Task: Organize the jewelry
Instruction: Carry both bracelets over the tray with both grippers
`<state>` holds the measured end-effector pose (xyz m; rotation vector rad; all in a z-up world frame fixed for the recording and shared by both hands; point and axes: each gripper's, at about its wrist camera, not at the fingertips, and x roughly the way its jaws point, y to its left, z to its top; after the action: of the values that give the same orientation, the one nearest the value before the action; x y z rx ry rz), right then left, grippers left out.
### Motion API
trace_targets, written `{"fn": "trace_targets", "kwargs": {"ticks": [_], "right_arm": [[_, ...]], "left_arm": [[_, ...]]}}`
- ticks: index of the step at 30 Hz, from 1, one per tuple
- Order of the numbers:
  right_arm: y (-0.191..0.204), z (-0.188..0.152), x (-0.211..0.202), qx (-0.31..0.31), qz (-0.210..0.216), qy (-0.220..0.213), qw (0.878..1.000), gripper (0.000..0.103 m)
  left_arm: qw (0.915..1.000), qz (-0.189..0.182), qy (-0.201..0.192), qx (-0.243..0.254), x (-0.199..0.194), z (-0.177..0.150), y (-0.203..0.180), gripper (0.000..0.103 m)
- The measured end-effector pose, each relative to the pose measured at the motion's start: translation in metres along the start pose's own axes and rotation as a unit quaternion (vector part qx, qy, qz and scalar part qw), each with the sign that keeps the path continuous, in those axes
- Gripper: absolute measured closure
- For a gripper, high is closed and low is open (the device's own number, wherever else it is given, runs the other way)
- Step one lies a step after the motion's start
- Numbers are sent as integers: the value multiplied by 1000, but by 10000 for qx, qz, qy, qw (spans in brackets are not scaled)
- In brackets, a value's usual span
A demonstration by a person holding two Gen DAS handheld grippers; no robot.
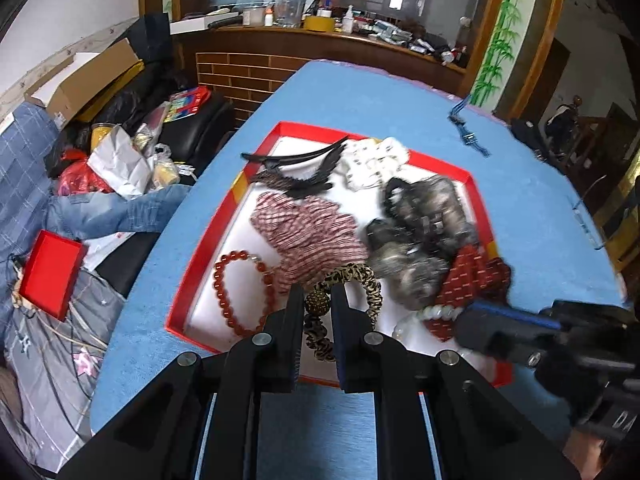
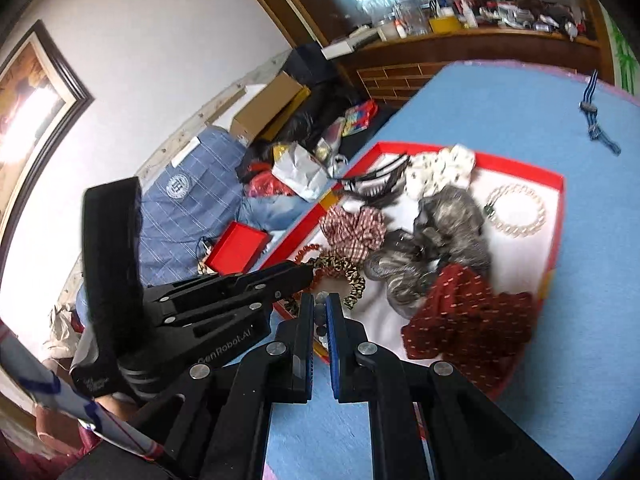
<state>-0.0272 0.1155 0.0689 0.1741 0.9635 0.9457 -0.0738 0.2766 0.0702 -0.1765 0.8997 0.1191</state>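
Blue table [image 1: 360, 92]: left gripper [image 1: 318, 292] clamps leopard scrunchie [image 1: 360, 276]; right gripper [image 2: 319, 300] pinches pale beads [image 2: 321, 320]; chain bracelet [image 2: 516, 216] right-view only.

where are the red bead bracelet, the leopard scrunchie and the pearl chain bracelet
red bead bracelet [image 1: 224, 280]: left wrist view, on its left beads
leopard scrunchie [image 1: 370, 282]: left wrist view, on its right loop
pearl chain bracelet [image 2: 538, 210]: right wrist view, on its right links

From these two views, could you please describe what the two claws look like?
Both are black plastic with silver round bolts at the finger joints. The right claw has blue-edged pads. The left claw carries white lettering on its side and a black strap at its handle.
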Motion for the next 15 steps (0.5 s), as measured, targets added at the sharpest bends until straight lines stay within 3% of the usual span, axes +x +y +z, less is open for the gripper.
{"fn": "trace_targets", "kwargs": {"ticks": [9, 15], "right_arm": [[-23, -13, 25, 57, -752, 297, 9967, 95], [-29, -22, 26, 47, -902, 369, 9952, 95]], "left_arm": [[9995, 295, 140, -42, 25, -9, 11, 90], [9981, 608, 85, 47, 33, -13, 6, 90]]}}
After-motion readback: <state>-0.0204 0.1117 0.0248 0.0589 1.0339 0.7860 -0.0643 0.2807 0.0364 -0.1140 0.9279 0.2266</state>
